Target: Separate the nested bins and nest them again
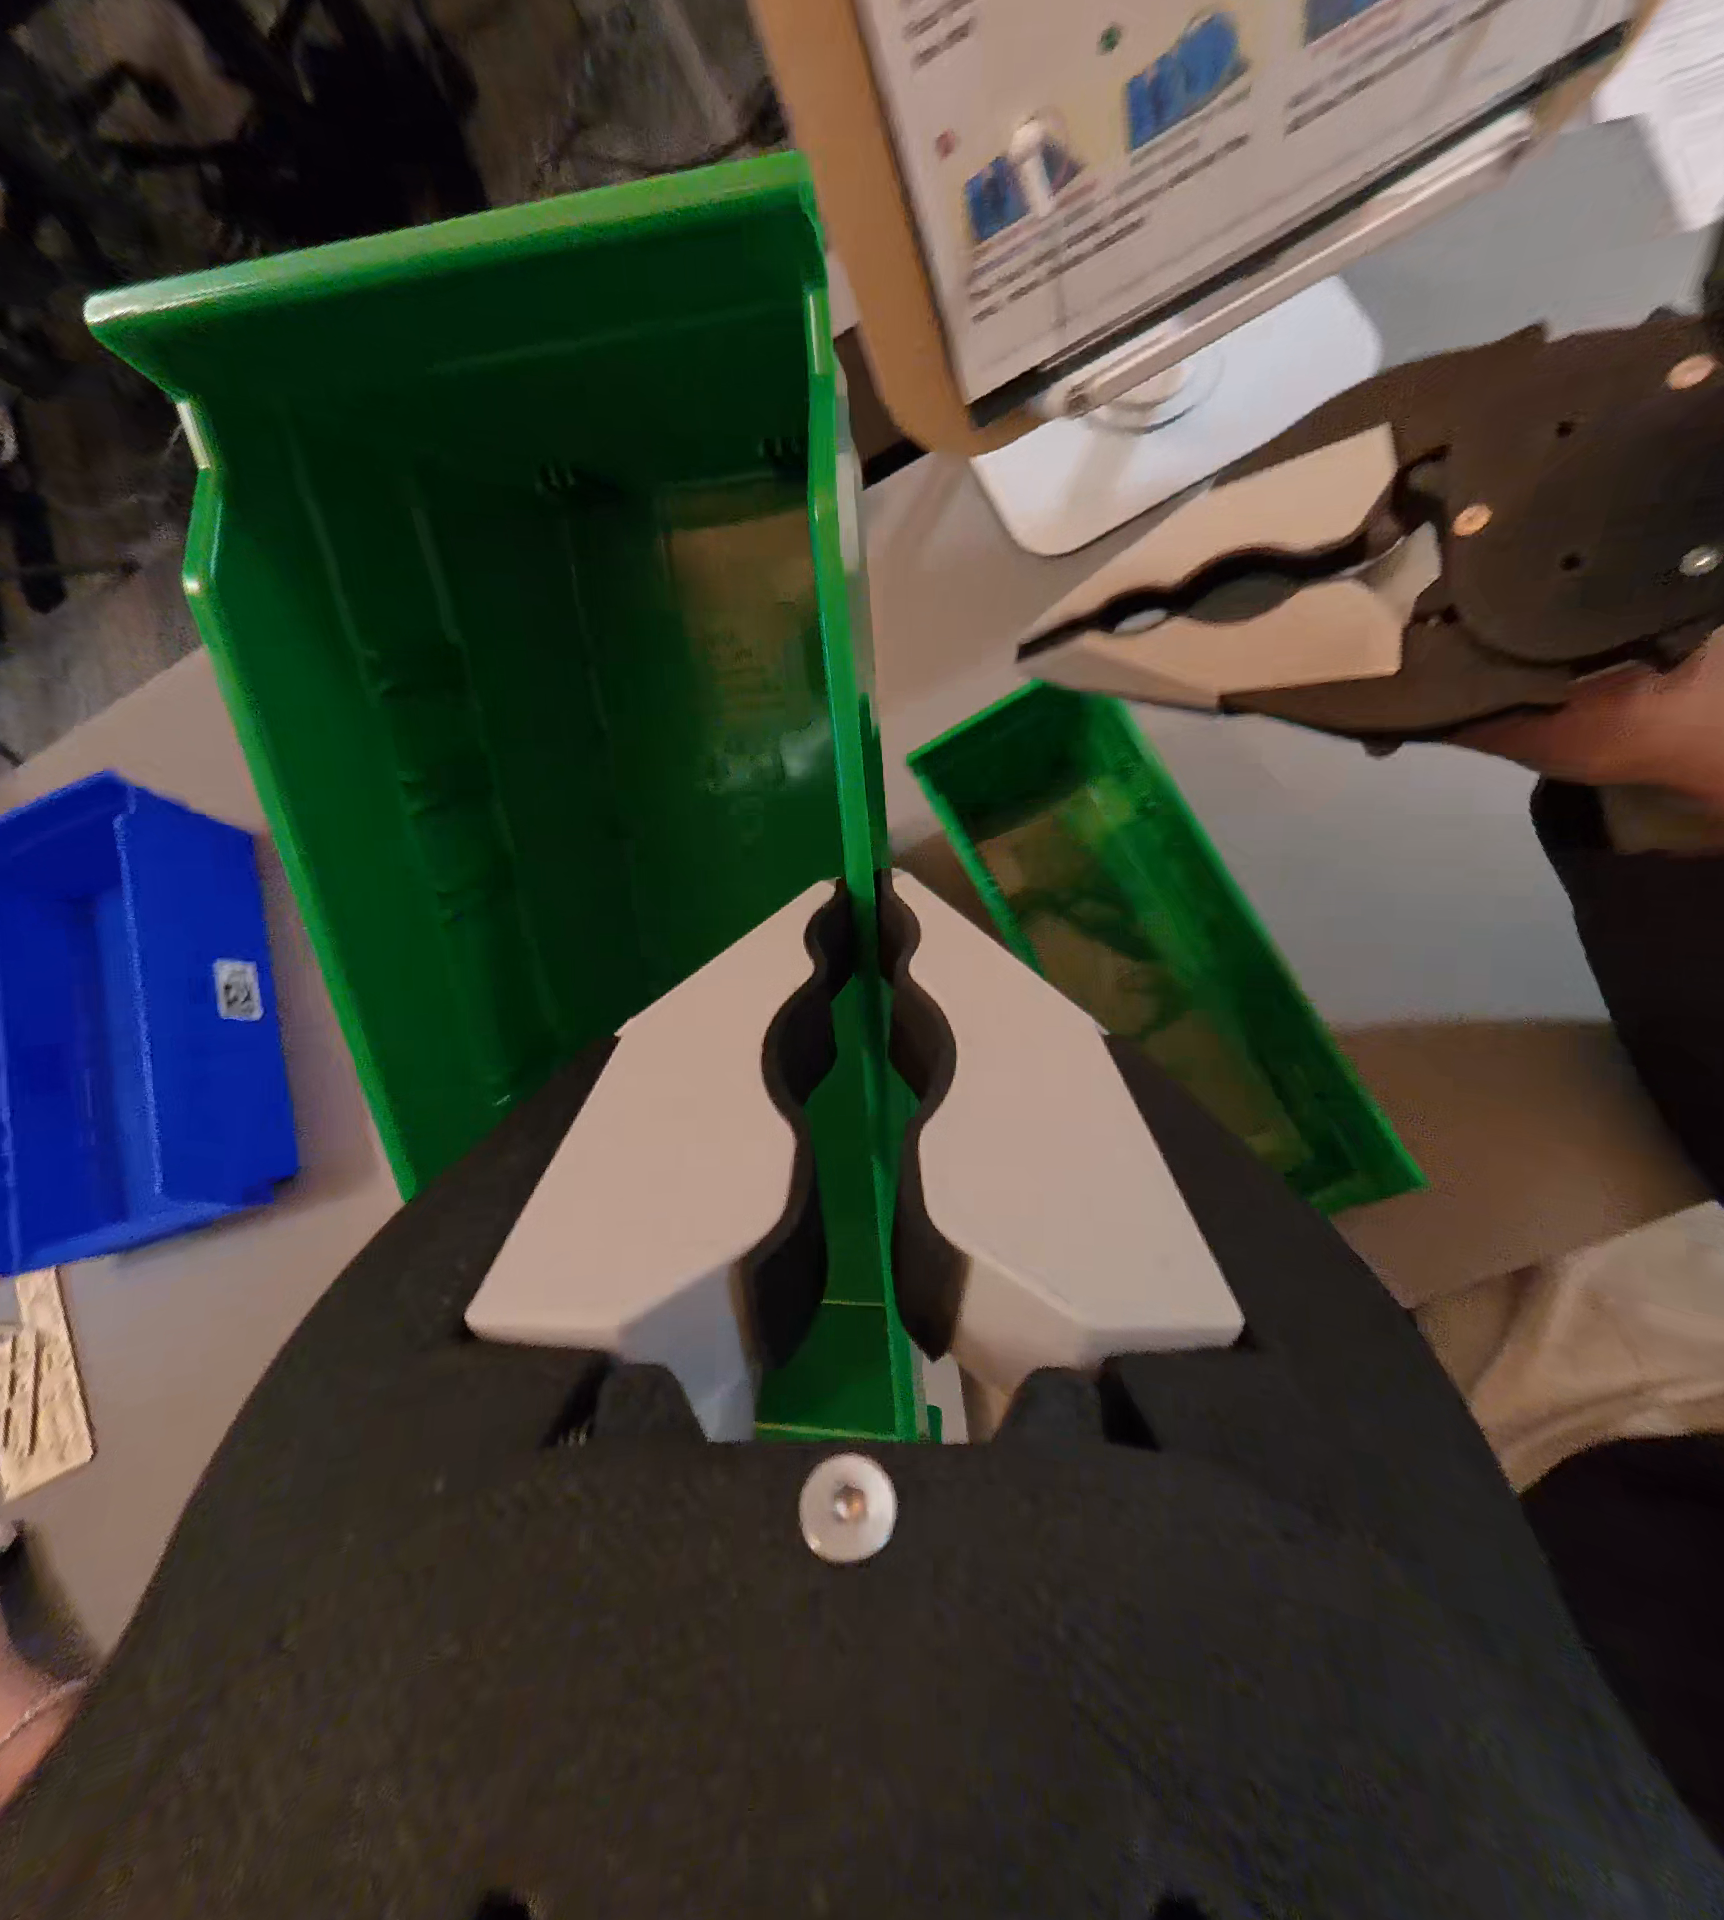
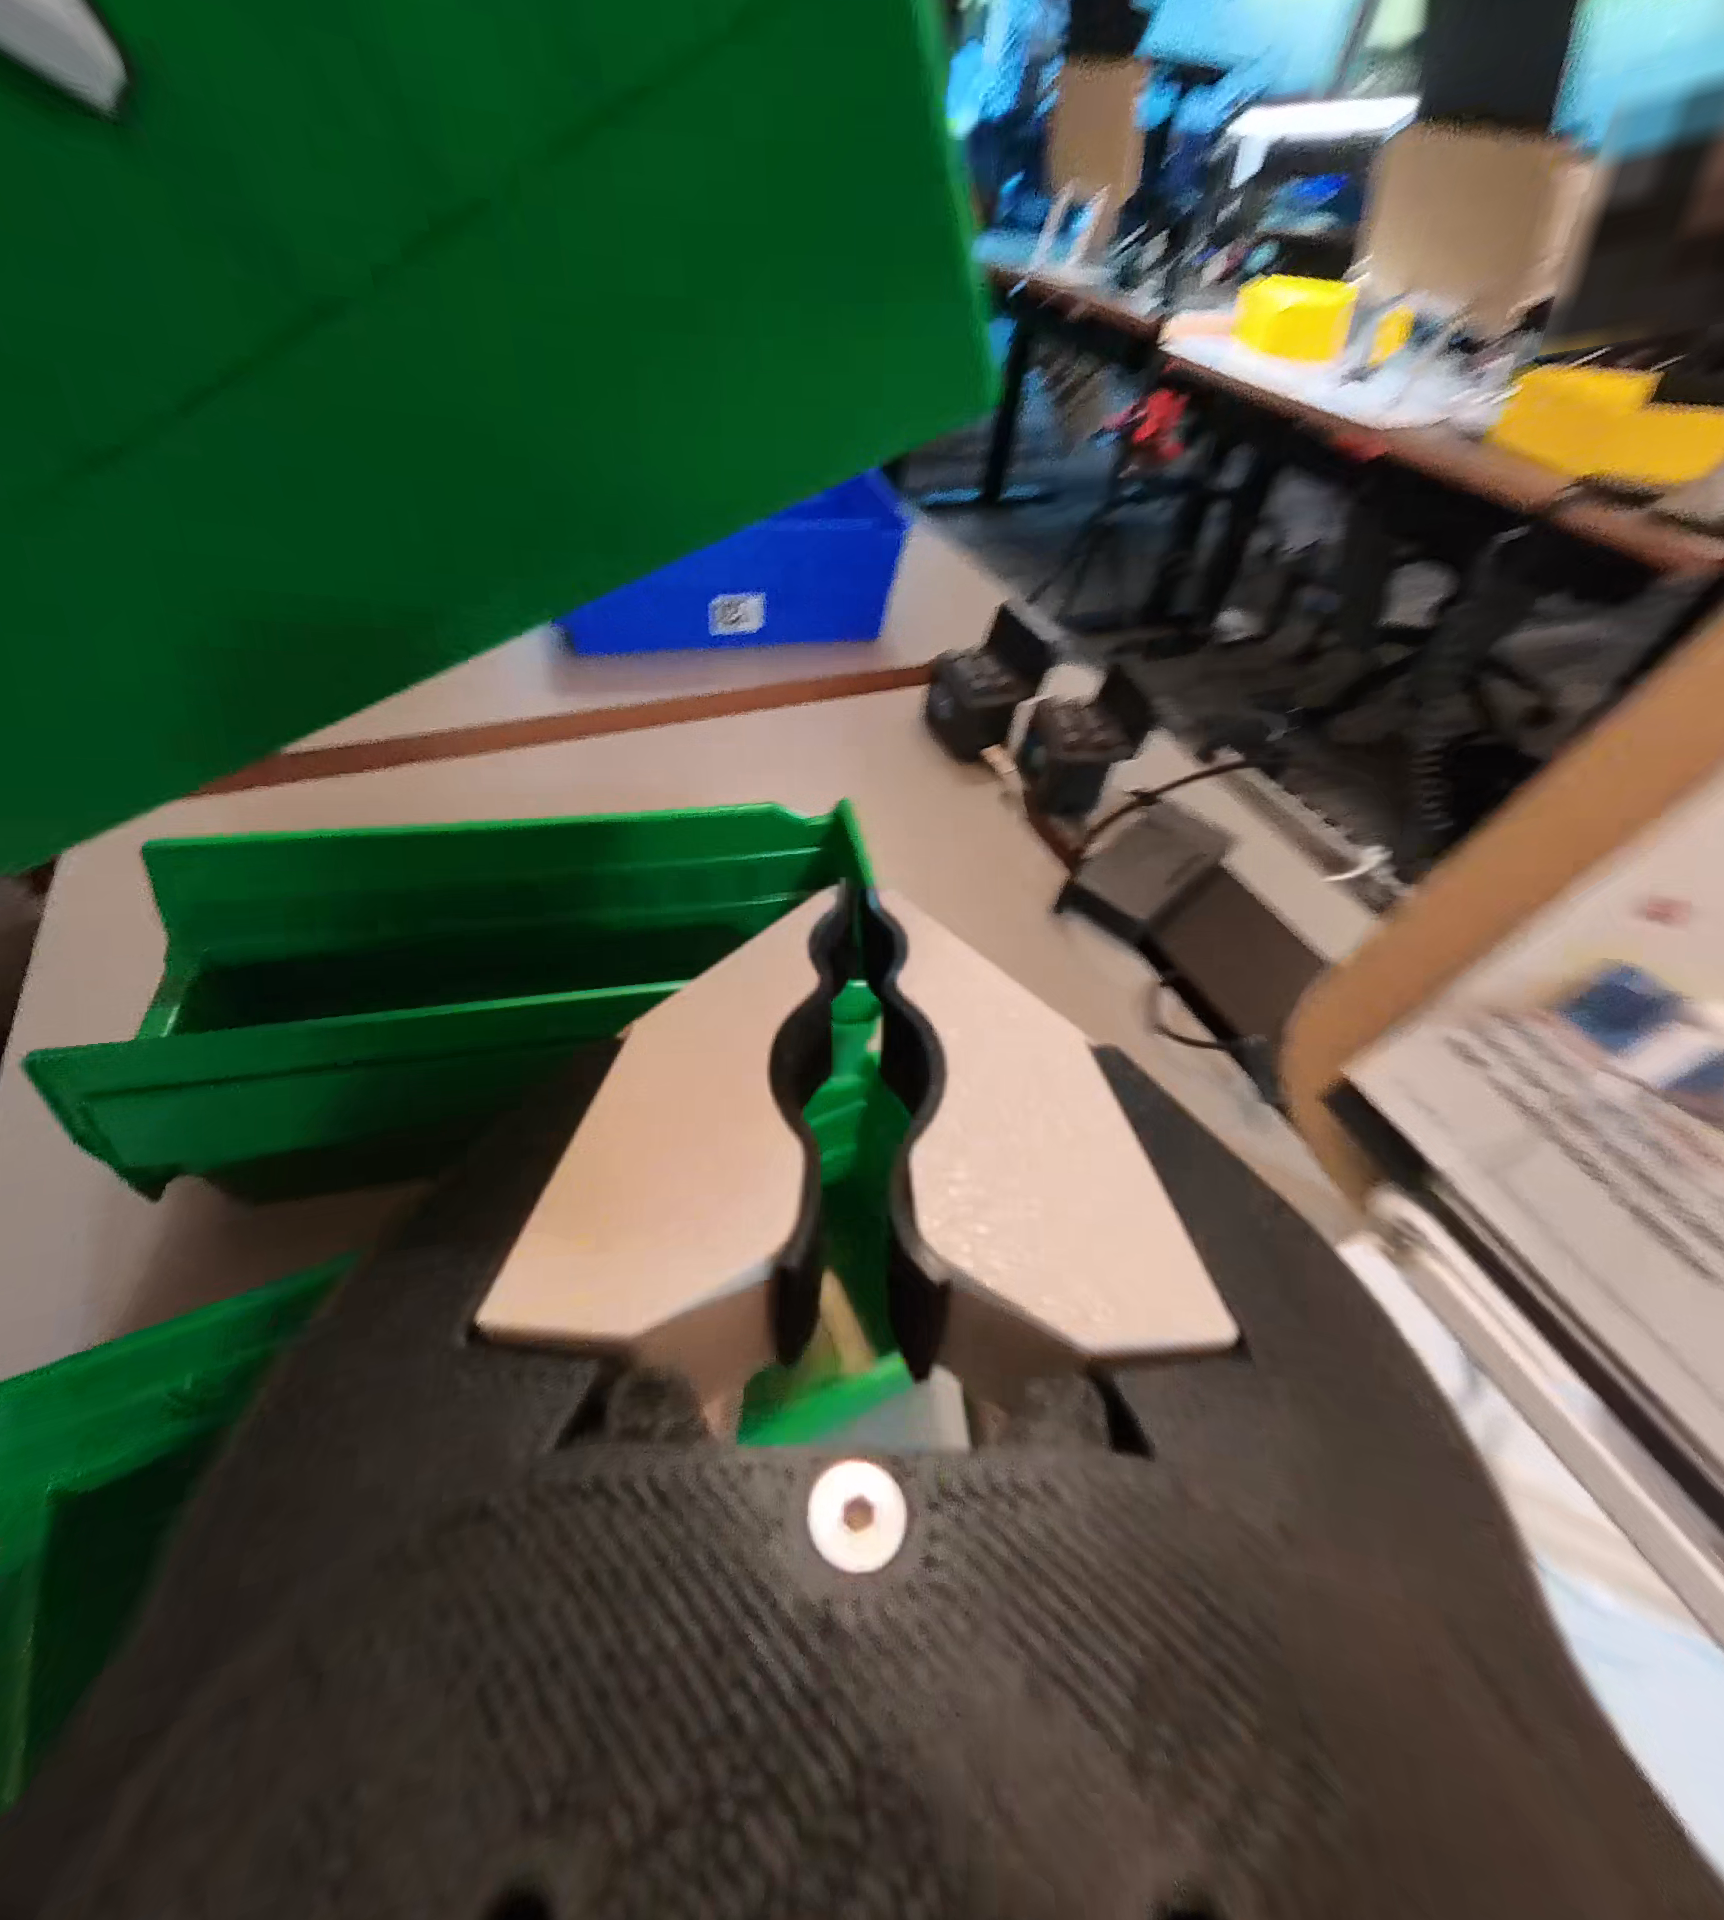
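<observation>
The lifted green bin (image 1: 525, 644) is held above the table (image 1: 1305, 894) by its side wall, pinched in the left gripper (image 1: 863, 904). The right gripper (image 2: 860, 914) is closed and empty above the second green bin (image 2: 401, 997). Held by one thin wall, the bin could swing or slip free during re-nesting.

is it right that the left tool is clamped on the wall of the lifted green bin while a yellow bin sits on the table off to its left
Not quite: the bin on the table is blue, not yellow, as the left wrist view shows. The rest holds: the left tool is clamped on the wall of the lifted green bin.
</observation>
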### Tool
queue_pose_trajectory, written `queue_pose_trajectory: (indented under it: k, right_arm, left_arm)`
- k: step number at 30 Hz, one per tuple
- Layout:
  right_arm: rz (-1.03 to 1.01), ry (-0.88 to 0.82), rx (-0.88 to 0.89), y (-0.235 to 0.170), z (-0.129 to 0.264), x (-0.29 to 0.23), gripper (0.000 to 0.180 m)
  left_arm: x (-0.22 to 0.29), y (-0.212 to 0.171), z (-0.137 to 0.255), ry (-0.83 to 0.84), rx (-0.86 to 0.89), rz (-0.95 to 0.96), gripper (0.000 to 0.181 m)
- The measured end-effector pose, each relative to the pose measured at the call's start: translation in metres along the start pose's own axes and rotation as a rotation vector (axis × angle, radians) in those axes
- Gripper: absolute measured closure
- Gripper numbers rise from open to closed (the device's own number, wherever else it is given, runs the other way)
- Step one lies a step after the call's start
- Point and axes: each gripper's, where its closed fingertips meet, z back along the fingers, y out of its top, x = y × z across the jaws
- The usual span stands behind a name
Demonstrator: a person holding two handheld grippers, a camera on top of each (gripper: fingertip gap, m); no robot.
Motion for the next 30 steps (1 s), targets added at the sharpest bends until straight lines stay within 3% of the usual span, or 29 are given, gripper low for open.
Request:
queue_pose_trajectory:
  k: [1, 9, 14, 19, 25, 30]
  right_arm:
    - [0.001, -0.045, 0.035, 0.006, 0.022, 0.008, 0.179]
    - [0.042, -0.431, 0.187, 0.010, 0.214, 0.049, 0.177]
    - [0.087, -0.575, -0.019, -0.022, 0.292, 0.055, 0.180]
    - [0.170, -0.816, -0.103, -0.027, 0.364, 0.060, 0.180]
    - [0.234, -0.905, -0.162, -0.035, 0.411, 0.046, 0.180]
    - [0.183, -0.919, -0.086, -0.033, 0.441, 0.043, 0.180]
  left_arm:
    - [0.012, 0.005, 0.003, -0.028, 0.013, -0.014, 0.179]
    - [0.158, 0.036, -0.016, -0.361, 0.007, -0.147, 0.180]
    - [0.245, 0.035, -0.045, -0.518, -0.130, -0.154, 0.179]
    - [0.284, 0.032, -0.108, -0.432, -0.252, -0.082, 0.179]
    - [0.301, 0.050, -0.166, -0.318, -0.322, 0.095, 0.179]
    - [0.311, 0.050, -0.194, -0.282, -0.414, 0.171, 0.177]
